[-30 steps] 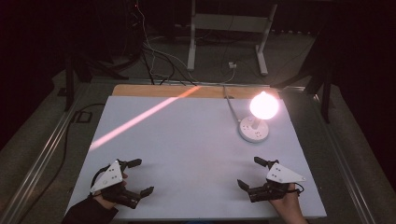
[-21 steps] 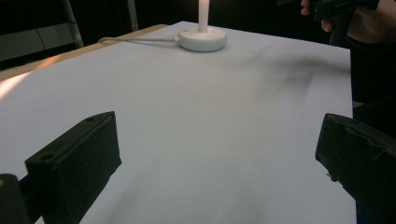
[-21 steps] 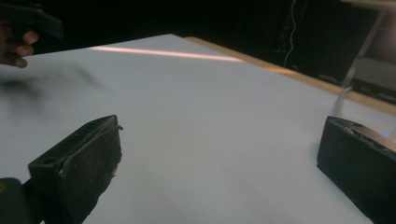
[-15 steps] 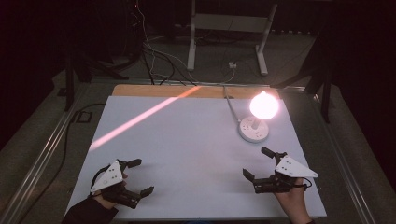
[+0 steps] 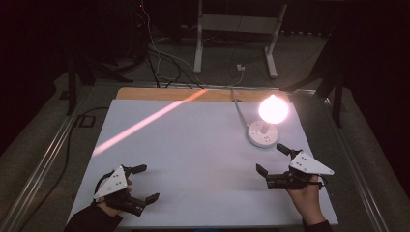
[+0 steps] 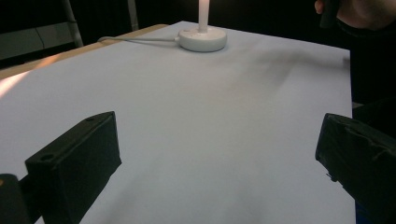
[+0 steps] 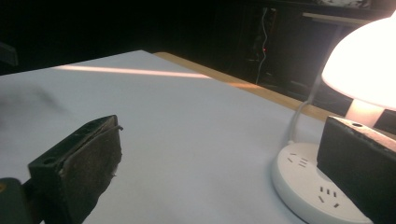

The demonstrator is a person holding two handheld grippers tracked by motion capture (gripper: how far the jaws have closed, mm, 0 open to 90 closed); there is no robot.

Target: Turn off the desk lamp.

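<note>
Two grippers low over the table, both spread wide and gripping nothing. Right gripper: jaws fully apart, empty, angled toward the lamp just ahead of it and slightly to its right. In the right gripper view, round white base close in front, partly behind the right-hand jaw, not between the jaws and apparently not touched; glowing shade above and to the right of that jaw, on a thin stem. Cord running off the far side of the base, away from the gripper. Left gripper: equally wide, empty, parked over bare table, lamp well apart from it, far ahead in its own view. Judged step: approach to the lamp with the right gripper, no contact made, left gripper waiting. Next move, as a judgement: small advance forward and a little rightward to bring base or stem between the jaws, or one jaw tip down onto the base's top if a switch sits there; cannot tell from here which marks on the base are controls. Care needed: light base, likely to slide or tip under a sideways push, so straight-on contact and a slow close; clearance from the shade overhead; no snagging of the cord behind.
</note>
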